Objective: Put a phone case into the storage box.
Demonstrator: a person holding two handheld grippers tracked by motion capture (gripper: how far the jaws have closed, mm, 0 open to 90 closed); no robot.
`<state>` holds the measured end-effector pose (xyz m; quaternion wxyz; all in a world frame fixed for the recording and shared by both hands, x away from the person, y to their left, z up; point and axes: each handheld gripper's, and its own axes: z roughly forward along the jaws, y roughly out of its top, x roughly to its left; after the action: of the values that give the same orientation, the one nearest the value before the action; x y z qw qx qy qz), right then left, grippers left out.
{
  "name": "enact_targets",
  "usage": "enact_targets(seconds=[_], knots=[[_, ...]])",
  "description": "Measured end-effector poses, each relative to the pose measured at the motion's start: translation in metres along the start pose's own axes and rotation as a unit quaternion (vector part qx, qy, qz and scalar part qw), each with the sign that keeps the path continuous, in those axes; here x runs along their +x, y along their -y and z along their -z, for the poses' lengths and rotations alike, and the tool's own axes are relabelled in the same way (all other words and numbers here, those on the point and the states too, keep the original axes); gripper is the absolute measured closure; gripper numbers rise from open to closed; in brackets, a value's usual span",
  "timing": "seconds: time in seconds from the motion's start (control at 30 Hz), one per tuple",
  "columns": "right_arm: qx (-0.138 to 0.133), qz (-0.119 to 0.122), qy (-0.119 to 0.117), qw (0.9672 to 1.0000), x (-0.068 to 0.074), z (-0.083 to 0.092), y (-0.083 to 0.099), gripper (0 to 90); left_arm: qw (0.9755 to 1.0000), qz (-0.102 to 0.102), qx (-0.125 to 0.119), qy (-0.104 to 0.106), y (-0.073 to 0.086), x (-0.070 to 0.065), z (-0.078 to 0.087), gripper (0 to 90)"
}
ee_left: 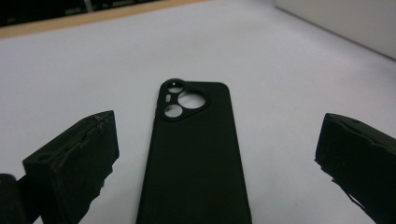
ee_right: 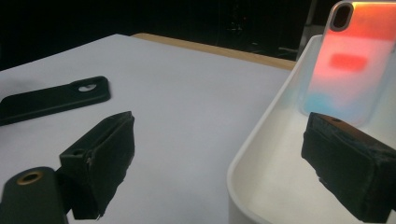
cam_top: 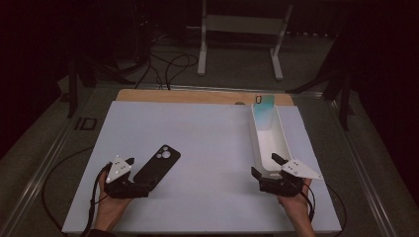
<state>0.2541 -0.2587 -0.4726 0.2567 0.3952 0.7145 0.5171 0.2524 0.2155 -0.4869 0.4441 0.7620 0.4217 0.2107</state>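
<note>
A black phone case [cam_top: 157, 167] lies flat on the white board, camera cutouts at its far end. My left gripper [cam_top: 129, 174] is at its near end, open, and the case [ee_left: 194, 149] runs between the two jaws without either touching it. A long white tray [cam_top: 269, 138] stands at the right, with an iridescent phone case [cam_top: 264, 112] leaning against its far end. My right gripper [cam_top: 263, 166] is open, its jaws straddling the tray's near left wall [ee_right: 254, 154], one outside and one inside. The iridescent case [ee_right: 355, 60] glows pink and blue; the black case [ee_right: 51, 100] shows farther left.
The white board [cam_top: 207, 148] covers a wooden tabletop [cam_top: 197, 96] whose far edge shows. Cables and a white stand's legs [cam_top: 239, 44] lie on the dark floor beyond. Dark stand legs flank the table on both sides.
</note>
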Motion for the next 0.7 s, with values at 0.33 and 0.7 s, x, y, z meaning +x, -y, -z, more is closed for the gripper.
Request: enact_targets(seconds=[0.33, 0.7], knots=[[0.0, 0.001, -0.002, 1.0, 0.0, -0.001, 0.0, 9.4, 0.9972, 0.002, 0.074, 0.007, -0.006, 0.001, -0.017, 0.3], [0.002, 0.001, -0.002, 1.0, 0.0, -0.001, 0.0, 9.4, 0.9918, 0.009, 0.126, 0.015, -0.01, 0.007, -0.036, 0.3]])
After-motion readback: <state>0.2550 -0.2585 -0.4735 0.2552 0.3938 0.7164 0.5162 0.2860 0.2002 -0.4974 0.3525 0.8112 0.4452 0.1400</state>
